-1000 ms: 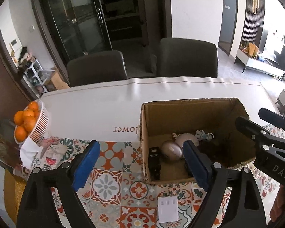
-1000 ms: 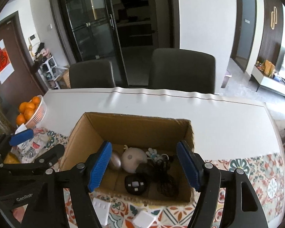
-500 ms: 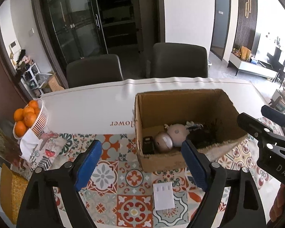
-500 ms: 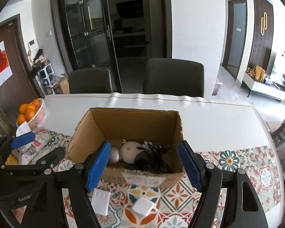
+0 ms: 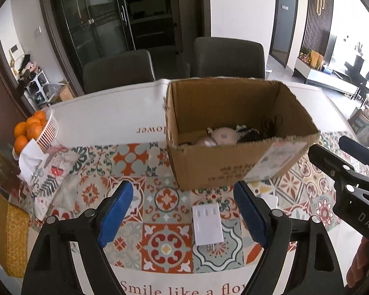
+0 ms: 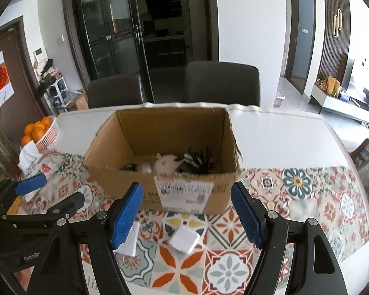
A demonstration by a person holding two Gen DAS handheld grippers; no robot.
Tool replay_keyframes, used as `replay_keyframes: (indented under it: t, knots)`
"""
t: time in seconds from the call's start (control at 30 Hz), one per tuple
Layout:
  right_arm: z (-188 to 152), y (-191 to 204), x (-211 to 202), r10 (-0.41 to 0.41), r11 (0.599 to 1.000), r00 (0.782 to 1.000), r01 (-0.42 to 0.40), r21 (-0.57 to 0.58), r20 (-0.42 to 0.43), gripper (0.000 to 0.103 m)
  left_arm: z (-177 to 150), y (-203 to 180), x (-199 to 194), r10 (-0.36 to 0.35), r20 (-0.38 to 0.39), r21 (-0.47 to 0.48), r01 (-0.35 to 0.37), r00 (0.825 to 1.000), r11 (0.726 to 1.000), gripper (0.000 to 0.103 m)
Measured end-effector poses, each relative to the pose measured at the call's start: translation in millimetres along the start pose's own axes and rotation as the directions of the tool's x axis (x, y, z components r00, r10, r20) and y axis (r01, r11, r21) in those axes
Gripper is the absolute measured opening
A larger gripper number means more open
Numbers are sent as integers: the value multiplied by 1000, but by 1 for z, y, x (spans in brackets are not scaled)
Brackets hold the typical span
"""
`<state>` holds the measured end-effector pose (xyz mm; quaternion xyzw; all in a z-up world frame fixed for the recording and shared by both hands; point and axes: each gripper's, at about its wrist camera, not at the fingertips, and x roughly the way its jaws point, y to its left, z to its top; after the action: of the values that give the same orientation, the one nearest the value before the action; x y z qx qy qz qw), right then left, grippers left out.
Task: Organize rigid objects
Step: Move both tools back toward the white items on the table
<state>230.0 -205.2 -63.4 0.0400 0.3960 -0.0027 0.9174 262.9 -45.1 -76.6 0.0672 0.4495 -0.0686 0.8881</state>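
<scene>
Left fingers (image 5: 183,215): I see them closing, nothing gripped.
Flat white charger (image 5: 207,223): on desk between them, long axis pointing away.
Right fingers (image 6: 188,218): wide, empty, over square charger (image 6: 184,239).
Cardboard box (image 6: 184,194): beyond both.

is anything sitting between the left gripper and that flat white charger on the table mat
Nothing visible does. The flat white charger lies alone on the patterned mat, in the gap ahead of the left gripper, whose jaws are closing with nothing between them. The cardboard box stands beyond the charger, not in the path.
</scene>
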Motion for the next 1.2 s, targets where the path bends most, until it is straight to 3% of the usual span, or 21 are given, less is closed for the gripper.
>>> replay_keyframes:
  t: [0.5, 0.73, 1.2]
  knots:
    - [-45, -3, 15, -14, 1000, 1000, 14, 6, -22, 74, -42, -9, 35, -44, -94, -13, 43, 995, 999, 82]
    - [-63, -7, 26, -12, 999, 999, 14, 39, -39, 74, -57, -10, 51, -53, -98, -25, 51, 994, 998, 81]
    - [-95, -18, 59, -6, 995, 992, 18, 98, -124, 74, -74, -25, 94, -89, -169, -14, 88, 982, 996, 76]
